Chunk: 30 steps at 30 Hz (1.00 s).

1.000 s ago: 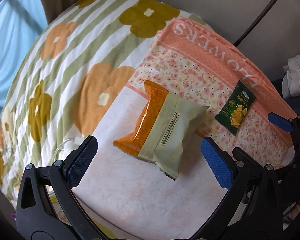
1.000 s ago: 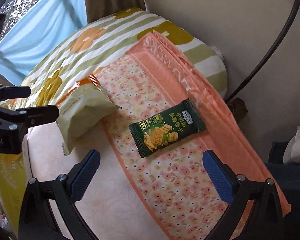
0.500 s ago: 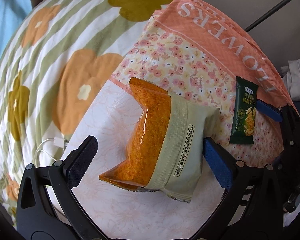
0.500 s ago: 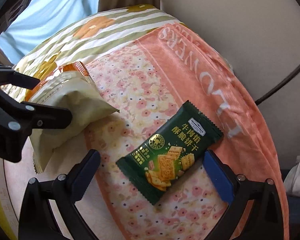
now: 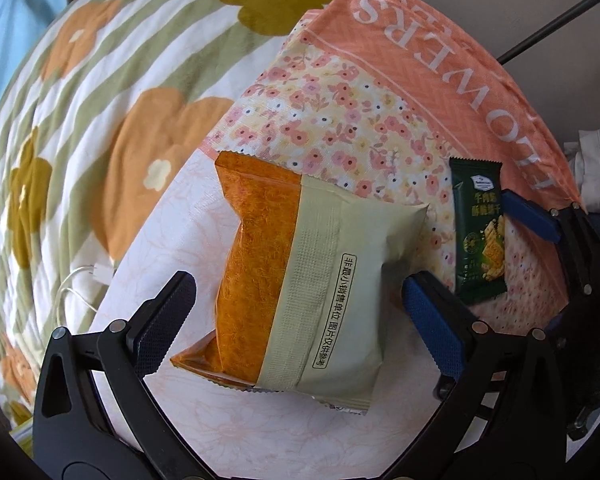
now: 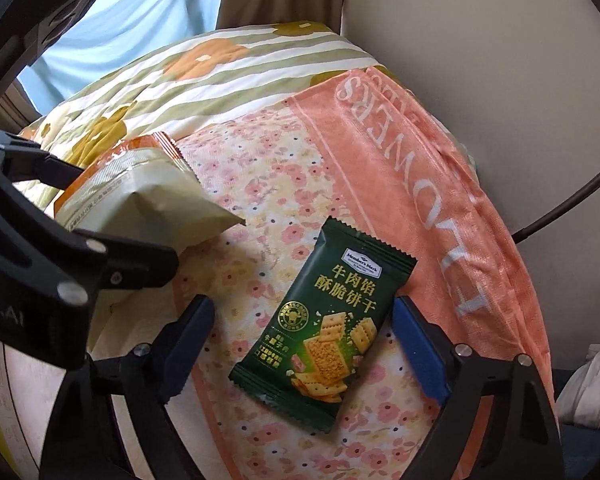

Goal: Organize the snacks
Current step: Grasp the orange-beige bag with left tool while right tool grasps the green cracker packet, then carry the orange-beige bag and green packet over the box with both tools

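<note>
An orange and beige snack bag [image 5: 292,280] lies on a pale floral cloth [image 5: 260,432]. My left gripper [image 5: 296,308] points down over the bag. Its jaws are closing with the bag between them, and a small gap still shows at the left pad. A dark green cracker packet [image 6: 324,320] lies on the flowered towel [image 6: 260,184]. My right gripper [image 6: 304,320] straddles this packet with its jaws closing. The right pad is at the packet's edge and the left pad stands apart. The green packet [image 5: 480,240] also shows in the left wrist view.
A quilt [image 5: 100,120] with orange and olive flowers covers the left and far side. The peach towel border [image 5: 440,60] reads FLOWERS. A white cable [image 5: 80,280] lies on the quilt. White clothing [image 5: 596,168] sits at the right, and a wall and a dark rod [image 5: 560,20] stand behind.
Both grippers have come down closer to their packets, which now fill more of each view. Both pairs of jaws have narrowed, the right pair more.
</note>
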Tool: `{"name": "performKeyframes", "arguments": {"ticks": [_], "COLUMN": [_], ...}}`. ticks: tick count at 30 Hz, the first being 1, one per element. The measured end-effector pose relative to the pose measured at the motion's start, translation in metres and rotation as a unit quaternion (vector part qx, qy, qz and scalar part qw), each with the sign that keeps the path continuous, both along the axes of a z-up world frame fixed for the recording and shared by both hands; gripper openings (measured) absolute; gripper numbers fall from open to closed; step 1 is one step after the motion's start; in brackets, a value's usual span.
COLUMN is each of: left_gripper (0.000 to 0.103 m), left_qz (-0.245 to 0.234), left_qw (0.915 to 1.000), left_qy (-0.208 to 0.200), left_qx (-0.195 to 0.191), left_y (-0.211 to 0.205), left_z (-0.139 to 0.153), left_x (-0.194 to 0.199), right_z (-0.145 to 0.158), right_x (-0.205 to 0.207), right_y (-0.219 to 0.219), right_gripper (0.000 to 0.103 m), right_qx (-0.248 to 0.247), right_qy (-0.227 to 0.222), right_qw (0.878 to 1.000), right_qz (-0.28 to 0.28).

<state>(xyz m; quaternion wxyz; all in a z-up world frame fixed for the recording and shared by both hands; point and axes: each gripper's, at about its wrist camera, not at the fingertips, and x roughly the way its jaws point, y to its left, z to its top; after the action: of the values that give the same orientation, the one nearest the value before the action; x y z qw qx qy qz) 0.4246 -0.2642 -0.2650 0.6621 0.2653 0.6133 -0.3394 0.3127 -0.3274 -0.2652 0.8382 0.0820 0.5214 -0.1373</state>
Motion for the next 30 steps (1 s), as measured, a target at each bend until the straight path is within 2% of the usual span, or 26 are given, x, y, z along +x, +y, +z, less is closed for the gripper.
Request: {"name": "performKeyframes", "arguments": {"ticks": [3, 6, 9, 10, 13, 17, 24, 30], "left_gripper": [0.089, 0.084, 0.069, 0.066, 0.064, 0.063, 0.062, 0.062], "left_qz": [0.007, 0.005, 0.003, 0.005, 0.012, 0.016, 0.025, 0.051], "left_qw": [0.9998, 0.9999, 0.9999, 0.9998, 0.9997, 0.9996, 0.9988, 0.9965], "left_qy": [0.018, 0.009, -0.004, -0.005, -0.006, -0.01, -0.027, -0.048], "left_qx": [-0.006, -0.009, -0.016, -0.018, -0.023, -0.022, -0.032, -0.046], "left_y": [0.004, 0.004, 0.003, 0.003, 0.005, 0.007, 0.011, 0.02], "left_z": [-0.004, -0.002, 0.002, 0.003, 0.006, 0.008, 0.028, 0.056], "left_x": [-0.001, -0.005, -0.008, -0.008, -0.008, -0.011, -0.018, -0.024], "right_z": [0.002, 0.002, 0.003, 0.004, 0.006, 0.008, 0.013, 0.04], "right_x": [-0.001, -0.001, 0.0, 0.0, -0.002, -0.003, -0.007, -0.017], "right_y": [-0.002, -0.002, -0.002, -0.002, -0.004, -0.006, -0.012, -0.014], "right_gripper": [0.079, 0.076, 0.073, 0.07, 0.057, 0.049, 0.045, 0.043], "right_qx": [0.001, -0.001, -0.001, -0.001, -0.001, 0.0, 0.018, 0.021], "right_qy": [-0.004, -0.005, -0.007, -0.008, -0.008, -0.006, -0.016, -0.04], "right_qw": [1.0, 1.0, 1.0, 1.0, 1.0, 1.0, 1.0, 0.999], "right_qz": [-0.011, -0.019, -0.026, -0.028, -0.03, -0.028, -0.018, -0.002]}}
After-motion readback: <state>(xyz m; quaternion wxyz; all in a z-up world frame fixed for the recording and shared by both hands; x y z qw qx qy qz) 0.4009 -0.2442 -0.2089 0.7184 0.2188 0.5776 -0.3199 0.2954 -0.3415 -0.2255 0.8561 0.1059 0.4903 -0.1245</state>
